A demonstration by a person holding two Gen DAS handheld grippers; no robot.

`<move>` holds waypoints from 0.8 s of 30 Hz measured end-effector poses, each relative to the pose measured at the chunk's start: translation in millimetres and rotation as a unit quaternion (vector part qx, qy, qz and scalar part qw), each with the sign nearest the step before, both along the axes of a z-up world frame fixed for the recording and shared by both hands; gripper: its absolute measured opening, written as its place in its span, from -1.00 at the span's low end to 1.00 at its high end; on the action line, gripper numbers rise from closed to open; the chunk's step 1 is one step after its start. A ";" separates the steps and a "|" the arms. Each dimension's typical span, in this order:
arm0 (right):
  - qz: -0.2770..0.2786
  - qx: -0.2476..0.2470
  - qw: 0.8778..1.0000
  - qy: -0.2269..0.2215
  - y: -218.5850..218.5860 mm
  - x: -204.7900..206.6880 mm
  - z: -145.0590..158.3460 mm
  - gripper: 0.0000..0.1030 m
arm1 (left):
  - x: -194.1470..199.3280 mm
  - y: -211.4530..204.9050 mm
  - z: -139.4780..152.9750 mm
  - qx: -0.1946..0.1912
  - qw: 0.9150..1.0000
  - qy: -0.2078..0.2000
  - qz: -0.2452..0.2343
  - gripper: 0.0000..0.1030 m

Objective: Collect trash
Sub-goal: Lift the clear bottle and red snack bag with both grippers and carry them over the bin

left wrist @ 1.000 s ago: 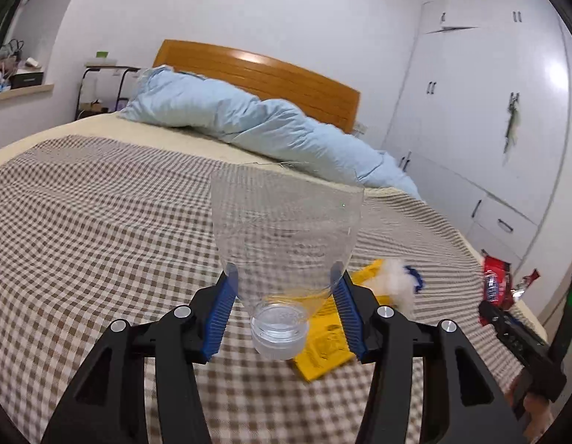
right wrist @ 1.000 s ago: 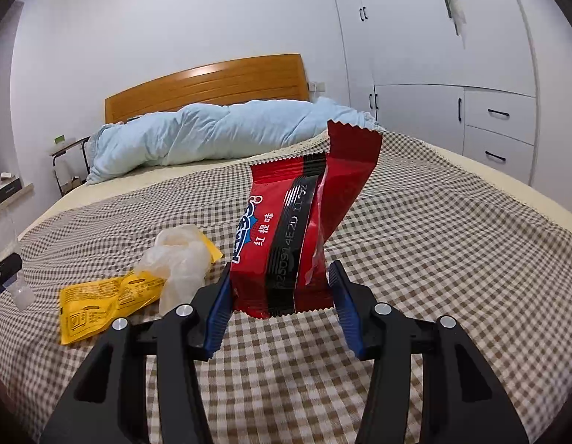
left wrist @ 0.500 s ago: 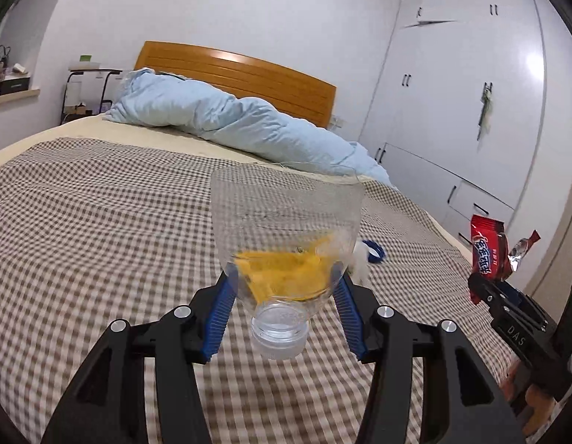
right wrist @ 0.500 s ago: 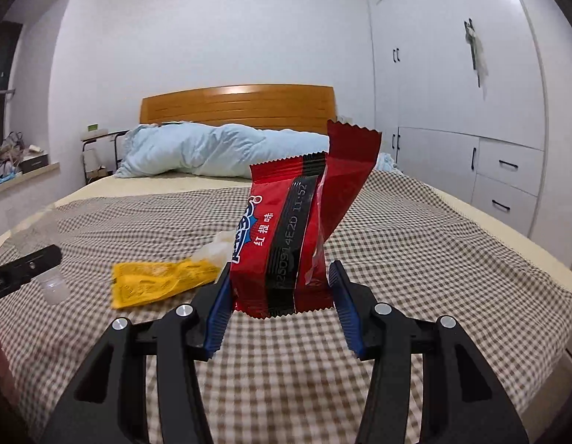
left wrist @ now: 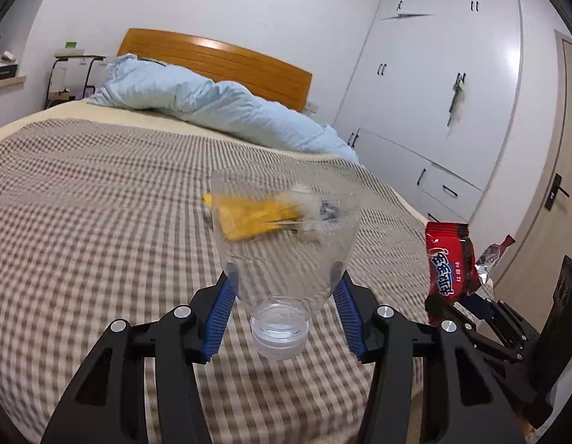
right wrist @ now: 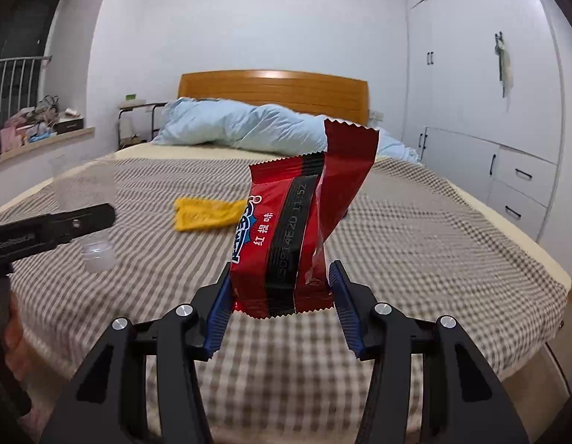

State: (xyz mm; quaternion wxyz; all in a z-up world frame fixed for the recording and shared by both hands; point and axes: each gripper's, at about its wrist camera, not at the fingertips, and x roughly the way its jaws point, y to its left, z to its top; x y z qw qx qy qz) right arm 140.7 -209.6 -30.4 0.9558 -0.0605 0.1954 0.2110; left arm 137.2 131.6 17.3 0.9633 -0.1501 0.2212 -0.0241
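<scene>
My left gripper is shut on a clear cut-off plastic bottle top, its capped neck toward the camera. My right gripper is shut on a red snack wrapper, which stands upright between the blue pads. That wrapper and the right gripper also show at the right edge of the left wrist view. A yellow packet lies on the checked bed cover; through the bottle it appears with a pale crumpled bag beside it. The left gripper with the bottle shows at the left of the right wrist view.
A blue duvet is piled by the wooden headboard. White wardrobes and a door line the right wall. A side shelf and a cluttered sill stand at the left.
Both grippers have drawn back from the bed with their loads, so the yellow packet and the pale bag look farther away. The grips are unchanged.
</scene>
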 end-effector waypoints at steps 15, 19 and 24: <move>0.040 -0.033 0.997 0.065 4.0 -66.5 -42.5 -0.03 | -62.5 -38.4 -43.3 0.019 0.998 0.050 -0.034 -0.03; 0.047 -0.040 0.995 0.080 5.1 -81.7 -53.8 -0.03 | -74.9 -45.2 -54.7 0.021 0.997 0.066 -0.042 -0.03; 0.053 -0.049 0.992 0.105 4.3 -93.8 -65.4 -0.03 | -86.8 -47.1 -70.1 0.009 0.994 0.094 -0.047 -0.03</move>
